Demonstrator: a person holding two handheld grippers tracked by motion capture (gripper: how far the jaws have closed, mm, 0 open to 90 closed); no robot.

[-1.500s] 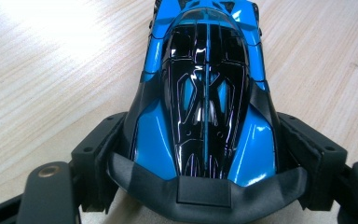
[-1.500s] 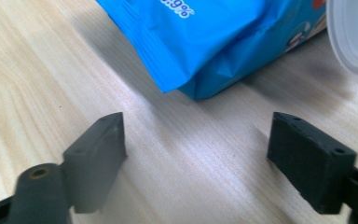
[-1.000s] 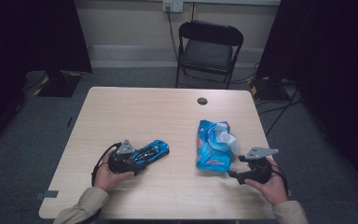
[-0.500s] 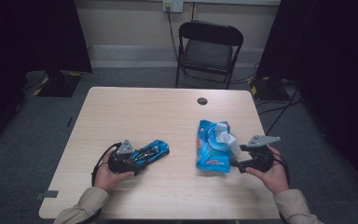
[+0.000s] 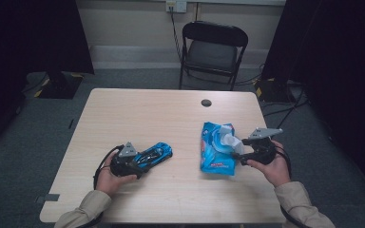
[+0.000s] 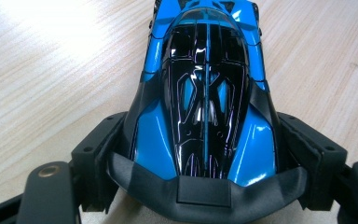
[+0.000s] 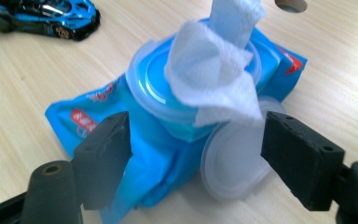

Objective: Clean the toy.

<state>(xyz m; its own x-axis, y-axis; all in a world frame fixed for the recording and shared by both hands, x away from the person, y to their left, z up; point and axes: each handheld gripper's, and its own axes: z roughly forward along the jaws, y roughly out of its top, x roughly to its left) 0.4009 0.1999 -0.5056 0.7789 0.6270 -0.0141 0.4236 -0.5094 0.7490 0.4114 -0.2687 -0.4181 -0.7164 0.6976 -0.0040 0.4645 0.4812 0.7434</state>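
— Where's the toy car [image 5: 153,155]?
— Near the desk's [image 5: 147,114] front-left corner, its rear clamped in the left claw [image 6: 205,186].
— And the wipes pack [image 5: 216,149]?
— Towards the right edge; the right claw [image 7: 193,158] has been closing, jaws apart around its near end, a wipe [image 7: 219,70] sticking up.

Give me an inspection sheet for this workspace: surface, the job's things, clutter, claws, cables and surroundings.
Surface: light wooden table with a round cable hole near the far edge.
Job's things: blue toy car at the left; blue wipes pack at the right, lid flipped open, a white wipe sticking up.
Clutter: nothing seen.
Claws: left claw clamped on the car's rear; right claw open, jaws just been closing, astride the pack's near end, pads not touching.
Cables: one loops from the left claw; others lie on the floor at far right.
Surroundings: black folding chair, grey carpet, dark curtains.
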